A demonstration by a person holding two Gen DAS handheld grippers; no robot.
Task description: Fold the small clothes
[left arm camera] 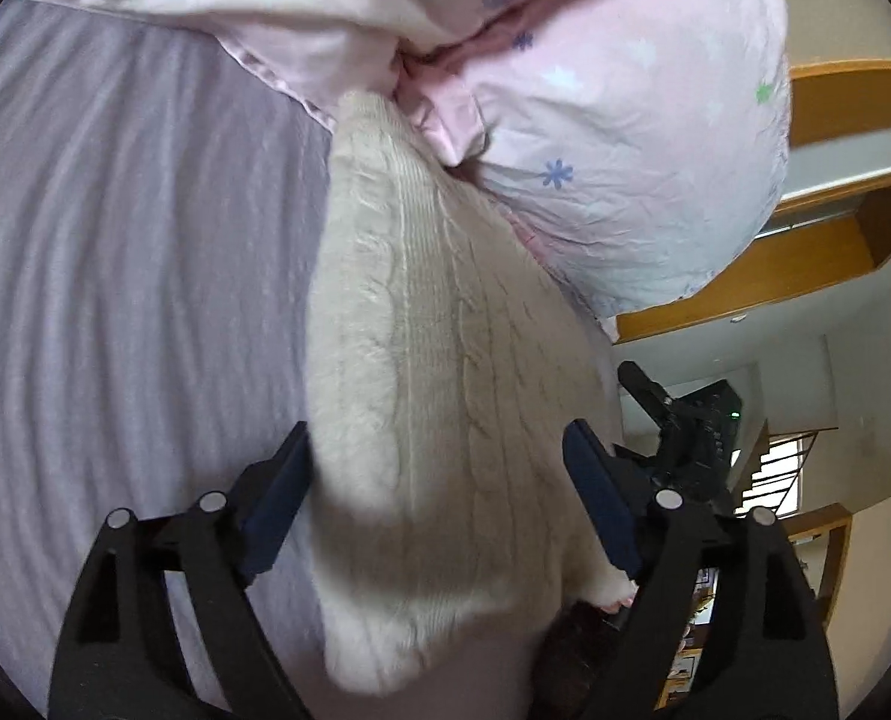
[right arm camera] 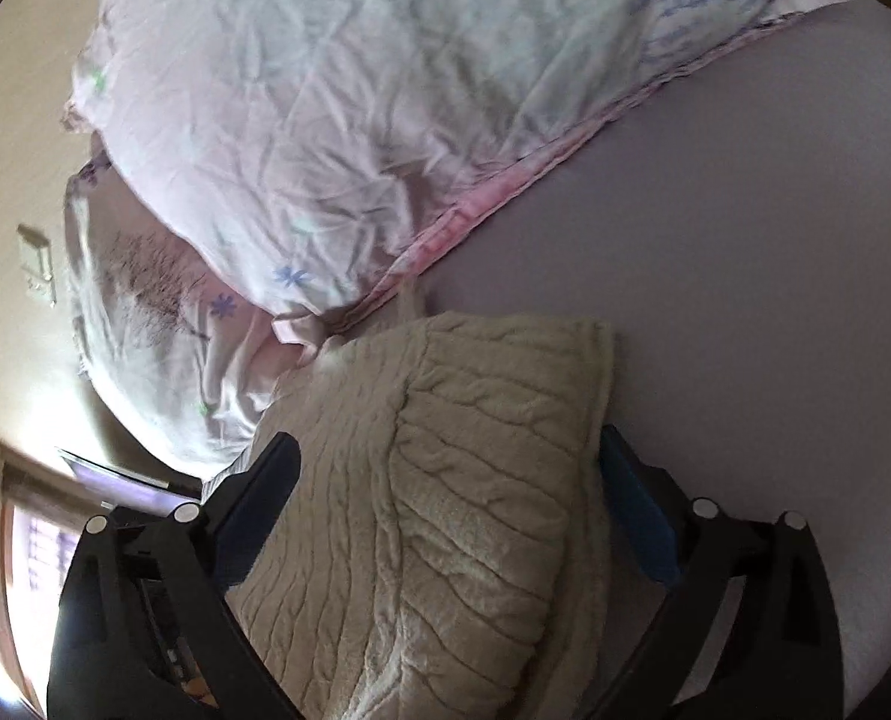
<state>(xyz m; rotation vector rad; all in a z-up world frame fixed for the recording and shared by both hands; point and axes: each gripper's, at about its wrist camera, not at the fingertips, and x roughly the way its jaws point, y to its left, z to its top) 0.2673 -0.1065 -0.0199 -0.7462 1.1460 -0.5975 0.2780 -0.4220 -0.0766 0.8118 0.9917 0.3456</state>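
Observation:
A cream cable-knit sweater point(left arm camera: 439, 396) lies folded on the lilac bed sheet point(left arm camera: 121, 252). My left gripper point(left arm camera: 436, 480) is open, its two fingers standing wide on either side of the sweater. In the right wrist view the same sweater point(right arm camera: 457, 480) fills the lower middle. My right gripper point(right arm camera: 445, 480) is open too, with a finger on each side of the folded knit. The other gripper point(left arm camera: 679, 420) shows beyond the sweater's right edge in the left wrist view.
A pink quilt with small flower prints point(left arm camera: 625, 138) is heaped against the sweater's far end, and it also shows in the right wrist view point(right arm camera: 337, 120). Wooden shelving point(left arm camera: 817, 252) and a stair rail point(left arm camera: 787, 468) lie beyond the bed. Bare sheet point(right arm camera: 715, 240) spreads to the right.

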